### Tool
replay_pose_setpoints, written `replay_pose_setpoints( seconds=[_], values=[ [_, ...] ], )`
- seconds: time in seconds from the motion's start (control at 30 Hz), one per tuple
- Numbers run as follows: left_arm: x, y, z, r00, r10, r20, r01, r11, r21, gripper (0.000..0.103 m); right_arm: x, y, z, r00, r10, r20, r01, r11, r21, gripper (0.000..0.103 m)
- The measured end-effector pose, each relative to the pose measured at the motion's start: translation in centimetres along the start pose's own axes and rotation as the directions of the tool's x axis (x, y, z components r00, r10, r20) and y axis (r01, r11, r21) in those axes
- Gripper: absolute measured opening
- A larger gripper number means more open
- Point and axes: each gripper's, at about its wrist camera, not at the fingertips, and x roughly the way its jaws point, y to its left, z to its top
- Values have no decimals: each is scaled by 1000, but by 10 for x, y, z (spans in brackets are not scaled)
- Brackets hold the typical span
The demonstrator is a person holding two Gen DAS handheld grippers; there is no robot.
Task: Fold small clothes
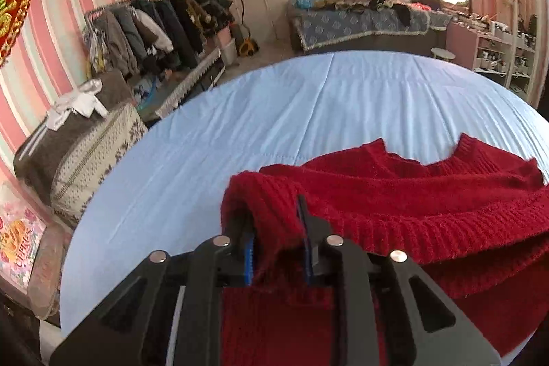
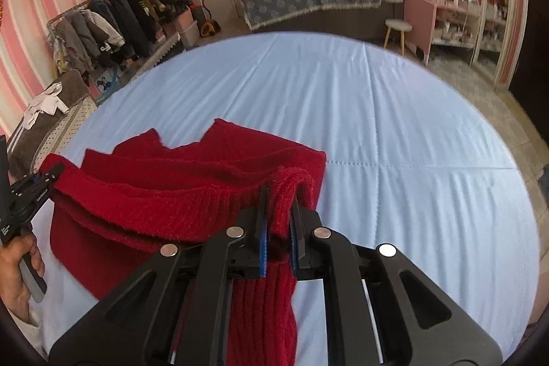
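Observation:
A red knitted sweater (image 1: 411, 194) lies on the light blue sheet (image 1: 274, 112), its ribbed hem lifted and carried over towards the neckline. My left gripper (image 1: 276, 228) is shut on the hem's left corner. My right gripper (image 2: 278, 215) is shut on the hem's right corner of the sweater (image 2: 178, 187). The left gripper (image 2: 51, 175) also shows in the right wrist view at the far left, held by a hand (image 2: 17, 266). The lower part of the sweater hangs under the grippers, partly hidden.
The blue sheet (image 2: 394, 132) spreads wide beyond and right of the sweater. A folded pile of grey and patterned knitwear (image 1: 75, 139) sits at the left edge. A clothes rack (image 1: 154, 23), a second covered bed (image 1: 360, 19) and a small stool (image 2: 398, 26) stand beyond.

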Motion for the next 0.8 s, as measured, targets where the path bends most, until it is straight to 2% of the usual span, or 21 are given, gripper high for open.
replay_pose_setpoints(
  seconds=[0.07,0.1,0.13,0.37,0.4,0.43,0.47,0.5,0.63,0.8],
  values=[
    [15,-2,8,1000,19,-15,-19,1000,-9,34,14,-5,9,1000,-1,-11,1,1000,23,12],
    [18,-3,11,999,40,-5,-40,999,-3,43,20,-6,14,1000,-2,-17,2,1000,28,13],
    [23,-6,16,998,69,12,-69,998,9,46,25,-7,18,1000,-4,-18,5,1000,29,13],
    [58,-9,35,997,81,-2,-81,996,21,46,60,-5,41,998,-25,-55,27,999,24,13],
    [63,-7,38,997,79,-16,-79,997,10,46,65,-7,44,998,-24,-65,27,999,43,20],
    [68,-6,41,997,74,-33,-74,997,2,47,69,-10,46,997,-28,-77,33,997,67,55],
    [73,-5,42,996,73,-52,-73,997,-2,49,72,-14,49,995,-61,-80,68,994,88,72],
    [76,-3,45,995,77,-64,-78,997,-3,56,72,-18,51,995,-72,-74,79,991,106,92],
    [84,4,51,992,80,-93,-82,996,-18,64,65,-35,60,996,-76,-42,82,982,169,93],
    [71,14,53,992,105,-69,-107,994,-23,66,41,-30,62,997,-81,10,80,990,116,92]
  ],
)
